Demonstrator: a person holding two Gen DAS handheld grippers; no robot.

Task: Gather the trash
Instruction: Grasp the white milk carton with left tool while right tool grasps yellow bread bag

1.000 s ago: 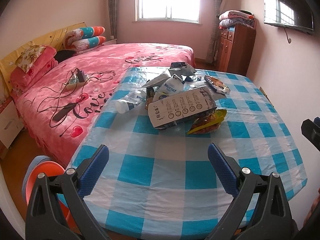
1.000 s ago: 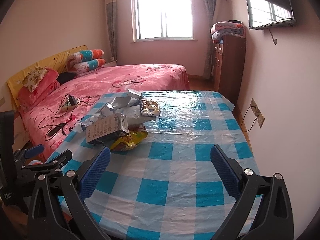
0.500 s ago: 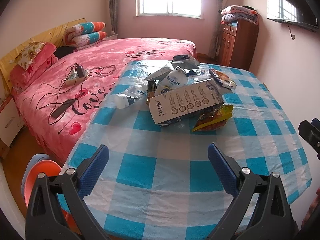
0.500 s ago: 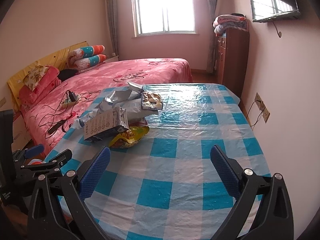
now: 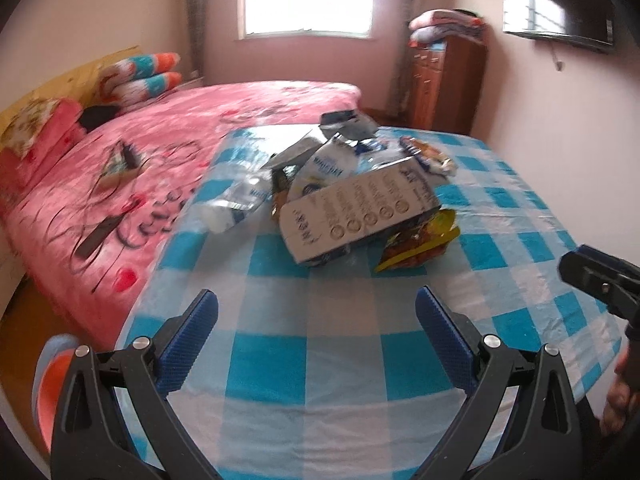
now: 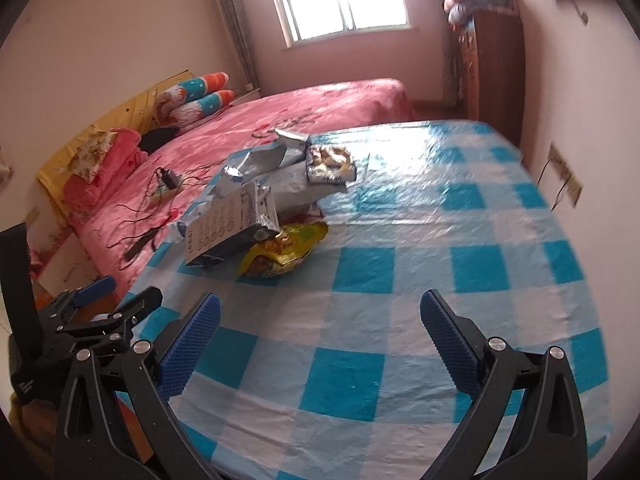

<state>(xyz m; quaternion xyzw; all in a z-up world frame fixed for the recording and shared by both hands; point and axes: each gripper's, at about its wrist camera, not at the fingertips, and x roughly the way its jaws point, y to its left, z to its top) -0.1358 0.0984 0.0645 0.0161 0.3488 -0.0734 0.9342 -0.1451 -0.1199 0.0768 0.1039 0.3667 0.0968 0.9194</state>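
Observation:
A pile of trash lies on the blue-checked table (image 5: 320, 320): a white carton (image 5: 356, 212) (image 6: 232, 226) on top, a yellow snack bag (image 5: 420, 244) (image 6: 288, 250) under it, silver and white wrappers (image 5: 320, 160) (image 6: 276, 160) behind. My left gripper (image 5: 316, 316) is open and empty above the near table edge, short of the pile. My right gripper (image 6: 320, 320) is open and empty over the table, to the right of the pile. The left gripper also shows in the right wrist view (image 6: 116, 300).
A pink bed (image 5: 160, 140) with cables and a remote lies left of the table. An orange bin (image 5: 48, 384) stands on the floor at the near left. A wooden dresser (image 5: 444, 80) stands at the back wall. A wall socket (image 6: 564, 172) is on the right.
Both grippers have moved forward toward the pile, which now looks larger. Both stay open.

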